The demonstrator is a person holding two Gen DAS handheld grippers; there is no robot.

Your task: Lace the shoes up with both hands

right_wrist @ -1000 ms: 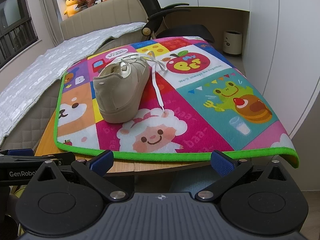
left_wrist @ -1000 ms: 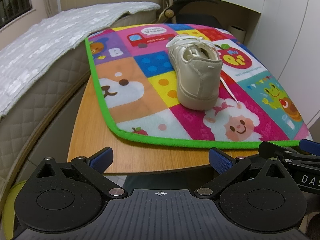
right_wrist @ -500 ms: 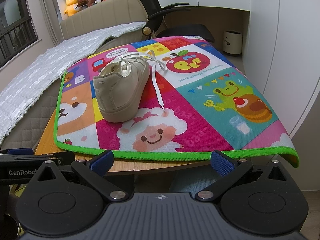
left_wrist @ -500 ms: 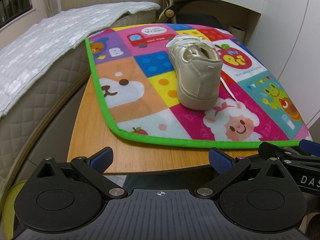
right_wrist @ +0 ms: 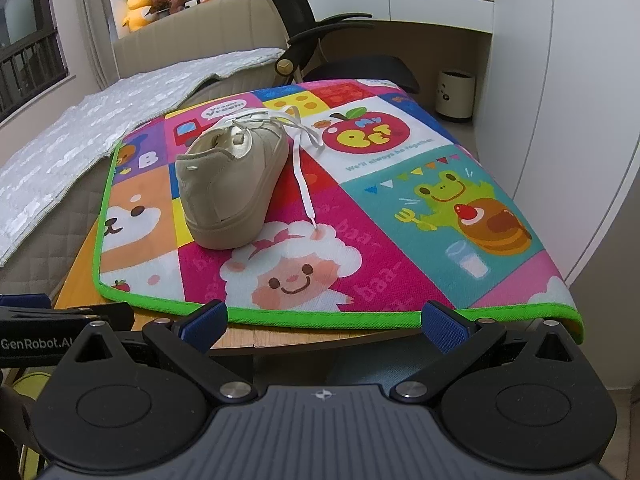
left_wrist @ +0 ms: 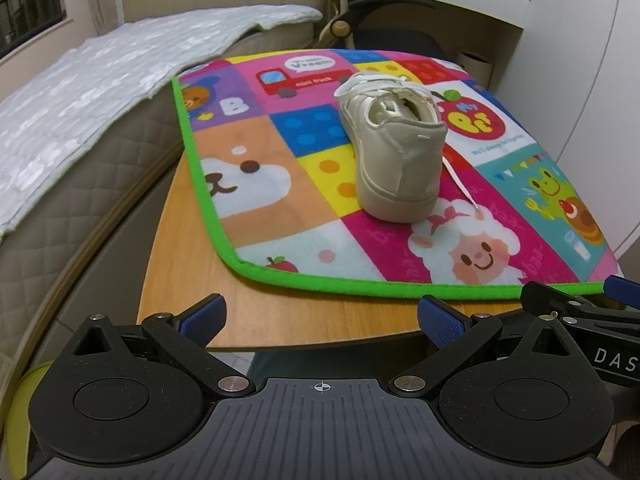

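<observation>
A beige sneaker stands heel towards me on a colourful play mat. Its white lace trails loose off the right side onto the mat, the tip ending near the sheep picture. My left gripper hangs open before the table's front edge, well short of the shoe. My right gripper is also open, at the mat's green front border. Nothing is between either pair of fingers. The other gripper shows at the edge of each view.
The mat lies on a small wooden table. A bed with a grey quilted cover runs along the left. A black office chair stands behind the table, a white cabinet wall on the right, a small bin beyond.
</observation>
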